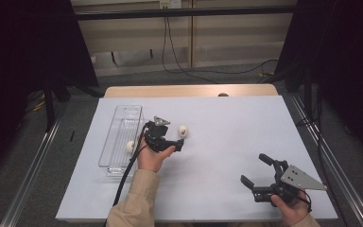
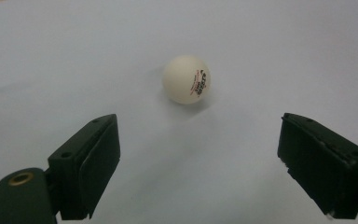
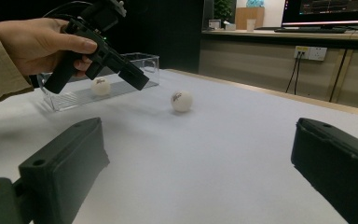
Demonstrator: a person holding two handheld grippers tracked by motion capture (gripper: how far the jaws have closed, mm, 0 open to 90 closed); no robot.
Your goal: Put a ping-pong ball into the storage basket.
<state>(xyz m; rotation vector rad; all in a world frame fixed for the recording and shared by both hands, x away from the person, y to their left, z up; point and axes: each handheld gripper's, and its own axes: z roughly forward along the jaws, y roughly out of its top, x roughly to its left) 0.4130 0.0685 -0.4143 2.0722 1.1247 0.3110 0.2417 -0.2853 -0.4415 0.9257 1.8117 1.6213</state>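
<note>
Hovering left gripper (image 1: 179, 142), jaws wide, aimed at loose ball (image 1: 183, 131) on white table sheet (image 1: 227, 142), ball ahead of jaws, centred between them, likely lined up for pinch. Second ball (image 1: 130, 146) already inside clear tray (image 1: 123, 135). Right gripper (image 1: 260, 171) parked well apart, jaws wide, empty.

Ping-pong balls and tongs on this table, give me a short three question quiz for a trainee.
1. True or false: the left tongs grip the white ping-pong ball with red print.
2. Where does the other white ping-pong ball lie? A) inside the clear plastic rectangular tray B) on the bare table C) in the right tongs
3. Fill in: the right tongs' jaws are ____.

Key: 1 false, the ball lies on the table ahead of the open jaws. 2 A. 3 open.
</note>
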